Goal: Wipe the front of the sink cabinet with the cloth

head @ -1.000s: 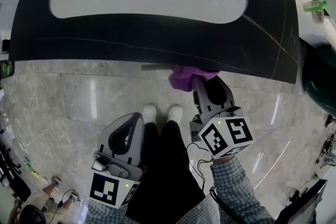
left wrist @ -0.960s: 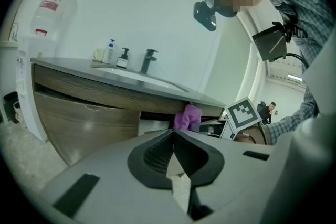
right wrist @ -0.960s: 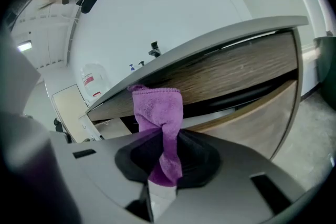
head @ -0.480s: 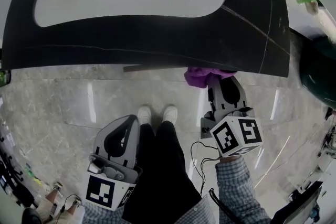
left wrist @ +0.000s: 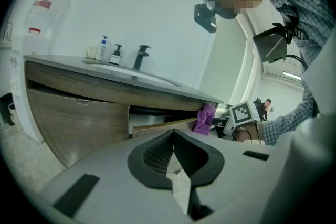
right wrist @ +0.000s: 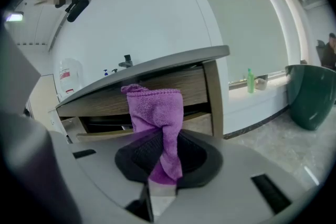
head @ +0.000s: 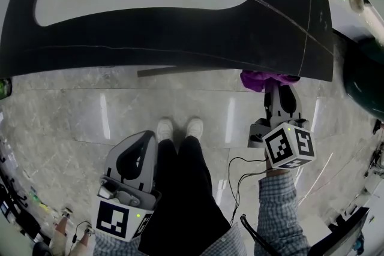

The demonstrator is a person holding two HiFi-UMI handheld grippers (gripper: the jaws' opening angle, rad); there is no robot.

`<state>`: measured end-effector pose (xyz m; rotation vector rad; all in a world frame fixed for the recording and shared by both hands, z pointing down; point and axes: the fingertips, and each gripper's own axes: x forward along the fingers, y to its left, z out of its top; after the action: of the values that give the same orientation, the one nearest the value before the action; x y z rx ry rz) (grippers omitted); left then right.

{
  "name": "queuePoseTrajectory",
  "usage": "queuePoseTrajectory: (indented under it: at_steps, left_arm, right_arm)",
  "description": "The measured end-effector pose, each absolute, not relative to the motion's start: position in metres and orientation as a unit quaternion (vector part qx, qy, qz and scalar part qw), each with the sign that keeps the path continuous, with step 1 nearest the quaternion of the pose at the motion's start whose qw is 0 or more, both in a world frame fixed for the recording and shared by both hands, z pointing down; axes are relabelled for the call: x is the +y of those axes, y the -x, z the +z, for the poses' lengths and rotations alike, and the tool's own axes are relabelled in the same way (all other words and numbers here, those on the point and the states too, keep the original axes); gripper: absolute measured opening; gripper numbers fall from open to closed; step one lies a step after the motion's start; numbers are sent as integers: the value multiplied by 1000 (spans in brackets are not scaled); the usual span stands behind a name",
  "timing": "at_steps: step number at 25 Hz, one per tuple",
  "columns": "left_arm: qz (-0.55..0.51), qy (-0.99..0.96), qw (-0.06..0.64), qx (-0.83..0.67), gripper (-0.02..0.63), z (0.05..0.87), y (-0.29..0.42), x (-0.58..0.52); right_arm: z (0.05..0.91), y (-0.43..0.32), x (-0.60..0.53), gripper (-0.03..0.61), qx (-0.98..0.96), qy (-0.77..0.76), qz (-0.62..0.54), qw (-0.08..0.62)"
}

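A purple cloth (head: 262, 79) is bunched against the cabinet front just under the black countertop (head: 180, 33), near its right end. My right gripper (head: 274, 90) is shut on it; in the right gripper view the cloth (right wrist: 156, 110) stands up from between the pads, in front of the wooden cabinet front (right wrist: 191, 86). My left gripper (head: 137, 156) hangs low beside the person's left leg, jaws together with nothing in them. From the left gripper view the wooden cabinet front (left wrist: 73, 113), the cloth (left wrist: 205, 117) and the right gripper's marker cube (left wrist: 242, 113) are all visible.
A drawer panel (head: 180, 71) juts out slightly below the countertop. A dark green bin (head: 363, 78) stands on the floor at the right, also the bin (right wrist: 312, 94). A green bottle (right wrist: 251, 81) sits on a ledge. The person's shoes (head: 180, 128) are on the marble floor.
My right gripper has slid to the right along the cabinet front with the purple cloth, reaching the right end. The left gripper has stayed by the leg.
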<state>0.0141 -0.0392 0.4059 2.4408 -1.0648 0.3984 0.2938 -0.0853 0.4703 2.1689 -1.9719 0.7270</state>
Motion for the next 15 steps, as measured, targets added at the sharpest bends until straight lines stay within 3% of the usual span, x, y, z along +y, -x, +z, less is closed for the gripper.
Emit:
queuePoseTrajectory:
  at_steps: [5, 15]
  left_arm:
    - [144, -884, 222, -385, 11, 406, -10, -36]
    - [142, -884, 225, -384, 11, 411, 1, -32]
  right_arm:
    - [484, -334, -79, 75, -624, -745, 201, 120]
    - [509, -356, -76, 74, -603, -766, 177, 135]
